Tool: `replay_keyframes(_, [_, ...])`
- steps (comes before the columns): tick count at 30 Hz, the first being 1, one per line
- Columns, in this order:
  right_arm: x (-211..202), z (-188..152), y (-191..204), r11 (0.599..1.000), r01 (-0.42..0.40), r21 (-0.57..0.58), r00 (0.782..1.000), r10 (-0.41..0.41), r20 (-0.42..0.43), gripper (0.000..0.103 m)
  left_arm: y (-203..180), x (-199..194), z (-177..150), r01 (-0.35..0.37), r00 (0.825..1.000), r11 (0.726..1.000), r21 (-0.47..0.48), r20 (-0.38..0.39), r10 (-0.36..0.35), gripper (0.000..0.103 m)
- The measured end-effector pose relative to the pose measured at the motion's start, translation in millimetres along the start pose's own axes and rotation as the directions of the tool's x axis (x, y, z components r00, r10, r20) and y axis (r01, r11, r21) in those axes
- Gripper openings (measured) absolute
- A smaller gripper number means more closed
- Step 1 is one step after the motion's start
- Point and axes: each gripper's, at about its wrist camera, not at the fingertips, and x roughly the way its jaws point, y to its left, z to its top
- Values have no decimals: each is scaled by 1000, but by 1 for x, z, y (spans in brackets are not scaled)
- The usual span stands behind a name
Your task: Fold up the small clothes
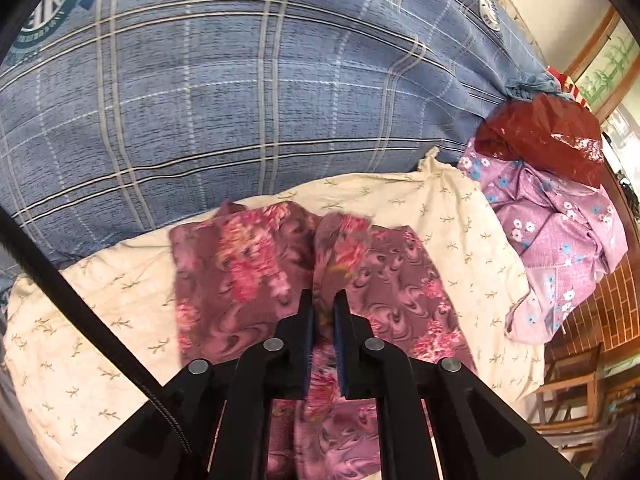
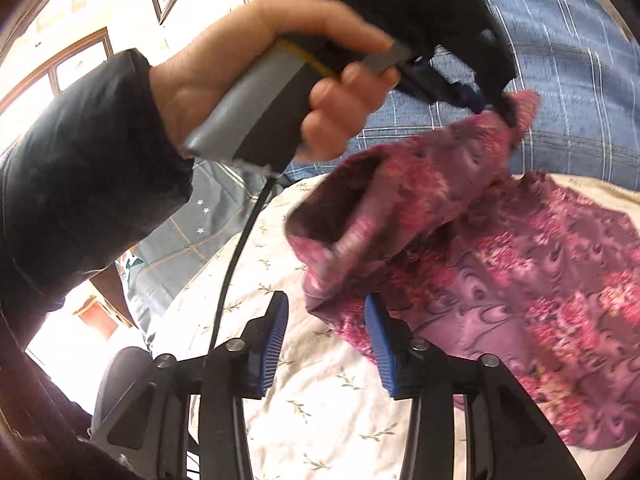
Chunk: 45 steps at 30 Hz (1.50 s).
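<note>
One pink floral garment (image 1: 248, 276) lay on the cream sprigged sheet (image 1: 80, 360) of the bed, one edge lifted to carry it over as a fold. That edge ran up between the pads of the left tool (image 1: 323, 300), clamped together on it. Jaws apart, the right tool (image 2: 326, 312) sat just beside the hanging fold, gripping nothing.
</note>
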Motion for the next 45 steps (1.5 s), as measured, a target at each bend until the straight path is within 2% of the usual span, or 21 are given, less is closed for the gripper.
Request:
replay_keyframes(6, [16, 9, -13, 997, 18, 80, 999, -21, 29, 42, -12, 19, 2, -7, 1000, 1000, 26, -28, 7, 5])
replay_keyframes(7, [20, 9, -18, 994, 31, 106, 999, -34, 28, 35, -12, 21, 2, -10, 999, 1000, 26, -31, 11, 5])
replay_keyframes(8, [23, 9, -22, 991, 37, 132, 999, -40, 26, 14, -11, 23, 2, -15, 999, 1000, 25, -32, 16, 5])
replay_keyframes(9, [24, 9, -25, 988, 42, 150, 999, -47, 25, 10, -10, 24, 1, -16, 999, 1000, 23, -33, 17, 5])
replay_keyframes(16, [8, -10, -44, 974, 100, 205, 993, -110, 36, 9, -6, 13, 5, 27, 1000, 1000, 9, -1, -27, 8])
replay_keyframes(20, [-16, -17, -58, 962, 125, 243, 988, -143, 61, 8, -9, 15, 3, 18, 1000, 1000, 15, -11, -18, 11])
replay_keyframes(21, [-20, -18, -61, 960, 131, 247, 987, -150, 63, 8, -11, 18, 3, 6, 1000, 1000, 15, -23, -6, 12])
replay_keyframes(23, [-27, -21, -66, 956, 142, 255, 985, -161, 56, 8, -18, 29, 3, -49, 997, 998, 33, -57, 51, 25])
replay_keyframes(26, [-22, -25, -74, 952, 145, 269, 987, -160, 33, 8, -33, 47, 0, -155, 982, 983, 97, -96, 164, 30])
replay_keyframes(28, [-19, -33, -74, 951, 140, 275, 988, -152, 22, 8, -43, 56, -2, -194, 973, 972, 132, -103, 208, 33])
replay_keyframes(29, [-19, -36, -75, 951, 137, 276, 989, -148, 19, 8, -48, 61, -1, -206, 969, 968, 144, -107, 222, 40])
replay_keyframes(31, [-15, -40, -74, 952, 131, 276, 990, -140, 13, 8, -55, 71, -1, -232, 960, 958, 167, -117, 253, 48])
replay_keyframes(34, [-12, -40, -74, 952, 118, 281, 992, -127, 14, 8, -64, 87, 0, -284, 943, 938, 201, -118, 311, 48])
replay_keyframes(45, [-11, -43, -85, 949, 87, 302, 995, -98, 20, 8, -62, 131, 8, -290, 933, 941, 172, -169, 319, 48])
